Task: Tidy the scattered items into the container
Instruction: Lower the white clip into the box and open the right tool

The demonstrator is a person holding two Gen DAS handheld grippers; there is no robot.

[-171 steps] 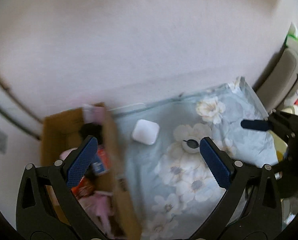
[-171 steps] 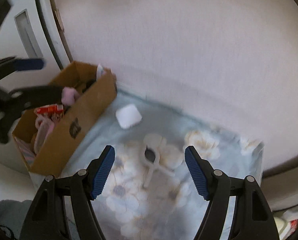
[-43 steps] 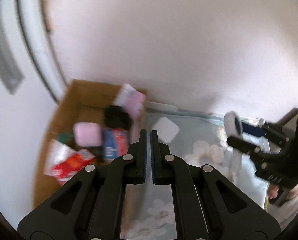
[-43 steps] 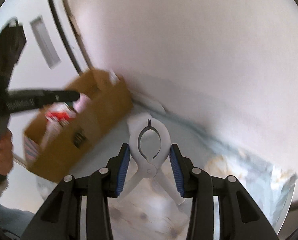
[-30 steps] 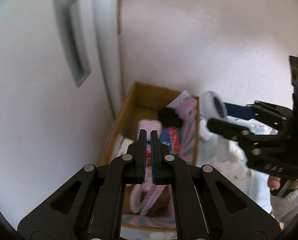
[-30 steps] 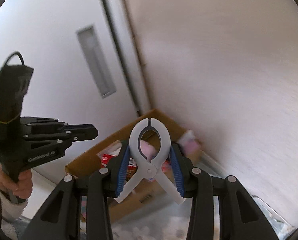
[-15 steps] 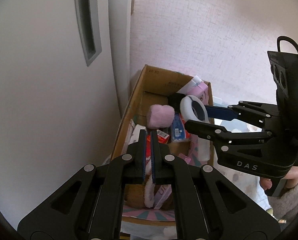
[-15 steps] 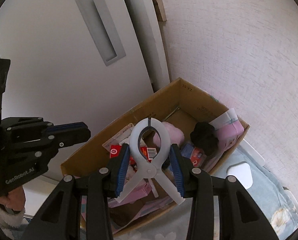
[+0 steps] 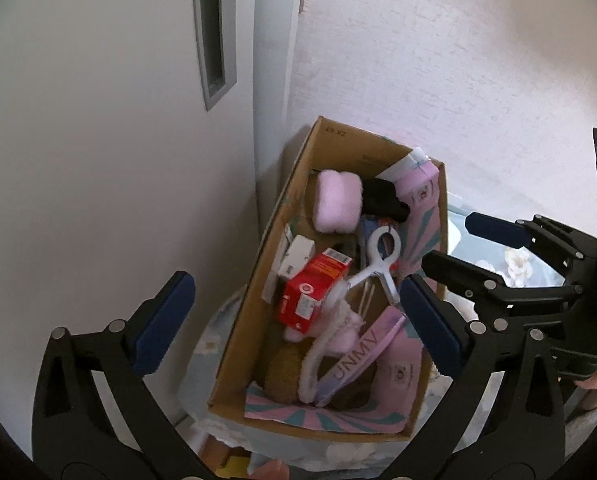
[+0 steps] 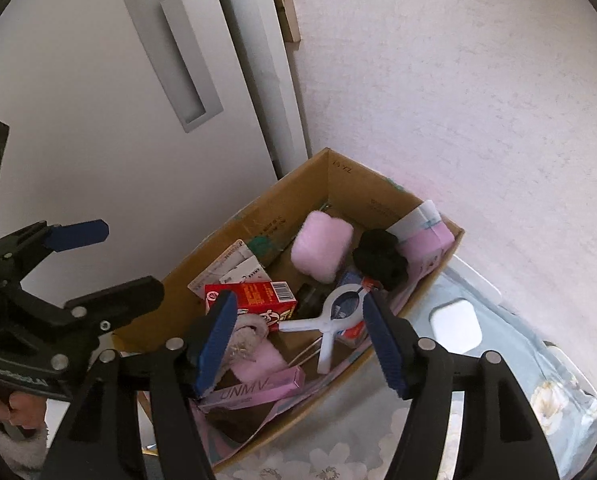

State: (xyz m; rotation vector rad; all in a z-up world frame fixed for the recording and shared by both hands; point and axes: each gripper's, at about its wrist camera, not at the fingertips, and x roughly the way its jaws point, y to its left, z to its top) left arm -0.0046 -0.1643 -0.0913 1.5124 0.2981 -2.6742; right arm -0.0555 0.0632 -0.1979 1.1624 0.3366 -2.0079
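Cardboard box (image 10: pixel 258 216) fills mid-frame, and the white clamp (image 10: pixel 334 312) lies loose inside it, beside the red carton (image 10: pixel 254 298). Above it the right gripper (image 10: pixel 298 344) hangs with jaws spread wide, holding nothing. Left gripper (image 9: pixel 294 320) gapes empty too, straddling the box's lower half.

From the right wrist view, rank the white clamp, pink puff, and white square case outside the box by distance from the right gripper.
Measured from the right gripper:
1. White clamp, just ahead between the open jaws, inside the cardboard box.
2. White square case, to the right on the floral cloth, outside the box.
3. Pink puff, deeper in the box.
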